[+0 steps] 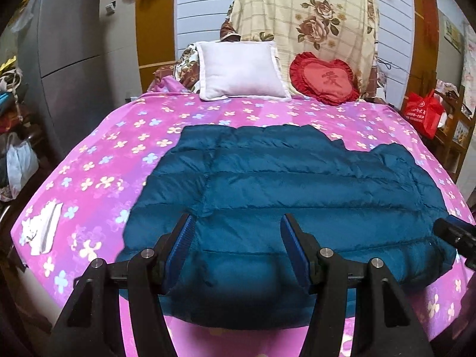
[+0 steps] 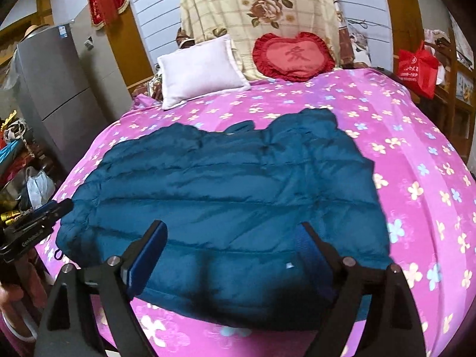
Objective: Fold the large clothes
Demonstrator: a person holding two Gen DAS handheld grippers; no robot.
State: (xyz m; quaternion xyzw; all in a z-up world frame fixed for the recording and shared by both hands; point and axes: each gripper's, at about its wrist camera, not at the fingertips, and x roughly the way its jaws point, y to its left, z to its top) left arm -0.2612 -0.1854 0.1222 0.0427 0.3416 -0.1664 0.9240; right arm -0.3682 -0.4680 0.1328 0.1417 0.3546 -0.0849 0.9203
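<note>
Teal quilted down: the jacket (image 1: 267, 196) lies flat on the pink flowered bed (image 1: 89, 172), its hem toward the bed's near edge, its top pointing at the white pillow (image 1: 241, 70) and the red heart cushion (image 1: 324, 77). It looks part-folded already, a roughly rectangular slab with one lumpy corner on the cushion side. I cannot tell whether both sleeves are tucked in.

Left claw (image 1: 236, 238): fingers apart, nothing between the pads, hovering above the jacket's near hem. Right claw (image 2: 232, 250): fingers spread wider, also empty, above the hem on the jacket's other half. Neither touches the fabric.

Risks from here, as judged:
- Slippery shell. Down fabric is slick and puffy; a pinch that takes only the top layer would lift one ply and leave the fold underneath behind, undoing it.
- Trapped air. The baffles are inflated, so a fold toward the pillow would likely spring back unless pressed flat.
- Uneven lift. If the two claws grip at different depths along the hem, the fold line would run skewed and the lumpy corner would worsen.
- Hem near the bed's edge. A pull toward the person could drag the jacket off the bed.
- White cloth (image 1: 41, 232) lies beside the jacket toward the fridge (image 1: 71, 59); well apart, little chance of a snag.
- Bed is soft: pressing down to pinch may also catch the sheet.
</note>
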